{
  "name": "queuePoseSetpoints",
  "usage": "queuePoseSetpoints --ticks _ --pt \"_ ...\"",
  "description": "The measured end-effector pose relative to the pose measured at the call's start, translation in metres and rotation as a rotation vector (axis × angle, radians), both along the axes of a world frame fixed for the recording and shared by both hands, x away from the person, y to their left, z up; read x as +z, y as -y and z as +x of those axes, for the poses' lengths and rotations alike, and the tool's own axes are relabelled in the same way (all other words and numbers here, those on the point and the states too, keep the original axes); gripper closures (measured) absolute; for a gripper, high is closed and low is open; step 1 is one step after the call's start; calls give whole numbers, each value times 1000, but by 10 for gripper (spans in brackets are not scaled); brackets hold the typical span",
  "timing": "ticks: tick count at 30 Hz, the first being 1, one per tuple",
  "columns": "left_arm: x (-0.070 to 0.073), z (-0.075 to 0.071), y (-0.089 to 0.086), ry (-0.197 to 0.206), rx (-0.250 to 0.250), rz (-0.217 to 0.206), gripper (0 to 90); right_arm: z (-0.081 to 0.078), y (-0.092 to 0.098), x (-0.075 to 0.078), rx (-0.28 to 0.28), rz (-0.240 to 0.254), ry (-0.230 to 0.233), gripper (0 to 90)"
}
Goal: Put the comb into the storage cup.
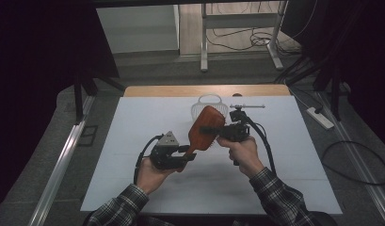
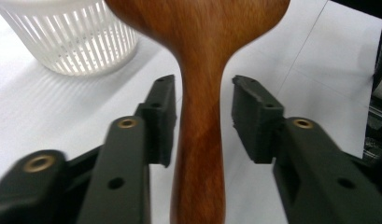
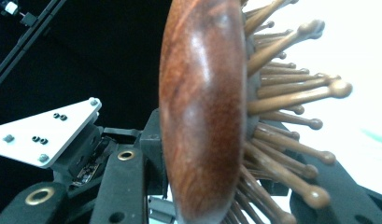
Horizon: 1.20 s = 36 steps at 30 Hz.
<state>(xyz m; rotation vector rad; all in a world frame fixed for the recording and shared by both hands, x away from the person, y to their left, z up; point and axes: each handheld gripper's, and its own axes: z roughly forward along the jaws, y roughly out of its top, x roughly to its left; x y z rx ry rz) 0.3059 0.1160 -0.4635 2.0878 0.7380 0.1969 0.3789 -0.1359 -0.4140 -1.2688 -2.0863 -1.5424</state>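
The left hand-held gripper (image 2: 202,116) stands part open around the wooden hairbrush (image 1: 204,131) handle, its pads clear of the wood. The right hand-held gripper (image 1: 217,130) clamps the brush head above the white surface (image 1: 133,141). Beyond stands a white slotted basket (image 1: 210,104).

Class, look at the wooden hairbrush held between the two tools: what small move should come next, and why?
Probably draw the left tool back off the handle. Its jaws stand apart from the hairbrush, while the right tool is shut on the head, so the handover looks complete.
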Motion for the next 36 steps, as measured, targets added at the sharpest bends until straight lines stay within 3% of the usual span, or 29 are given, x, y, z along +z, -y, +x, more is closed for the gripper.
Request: queuePoseSetpoints --ticks 9,15,18,21,36 --pt "-3 3 -5 -32 20 -5 339 2 5 3 -16 1 14 540" --pt "-9 4 -8 -73 11 12 238 5 10 6 -35 -8 34 540" --pt "-10 5 -13 -80 32 20 196 6 12 7 -41 -9 43 540" --pt "-11 6 -22 -99 45 -15 154 7 14 9 -47 -15 57 540" --pt "-8 -6 -49 -75 103 -48 11 16 23 20 -87 -9 103 539"
